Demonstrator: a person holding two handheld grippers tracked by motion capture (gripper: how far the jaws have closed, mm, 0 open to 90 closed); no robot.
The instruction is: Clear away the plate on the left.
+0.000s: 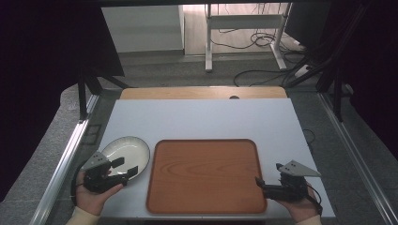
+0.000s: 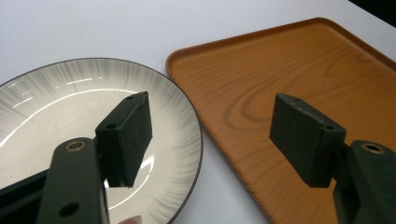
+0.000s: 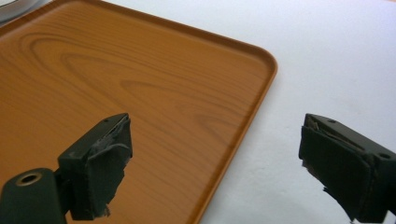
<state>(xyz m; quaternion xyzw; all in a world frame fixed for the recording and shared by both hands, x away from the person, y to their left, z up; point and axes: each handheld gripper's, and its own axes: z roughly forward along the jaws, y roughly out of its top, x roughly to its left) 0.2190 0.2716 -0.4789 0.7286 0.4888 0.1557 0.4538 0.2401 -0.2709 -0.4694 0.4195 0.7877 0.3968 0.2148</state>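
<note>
An empty wood-grain tray (image 1: 202,176) lies at the table's front middle. Just left of it sits an empty white plate (image 1: 126,151) with a dark rim. My left gripper (image 1: 126,167) hovers open at the plate's near right side. In the left gripper view one jaw hangs over the plate (image 2: 70,116) and the other over the tray (image 2: 289,70), so the left gripper (image 2: 210,140) straddles the gap between them. My right gripper (image 1: 269,174) is open at the tray's front right corner. In the right gripper view the right gripper (image 3: 215,168) spans the tray's edge (image 3: 261,93), with nothing held.
A white mat (image 1: 202,117) covers the table, with bare room behind the tray and to its right (image 3: 336,56). A strip of wooden tabletop (image 1: 202,92) shows at the far edge. Metal rails (image 1: 65,159) run along both sides. A desk frame and cables (image 1: 263,42) stand on the floor beyond.
</note>
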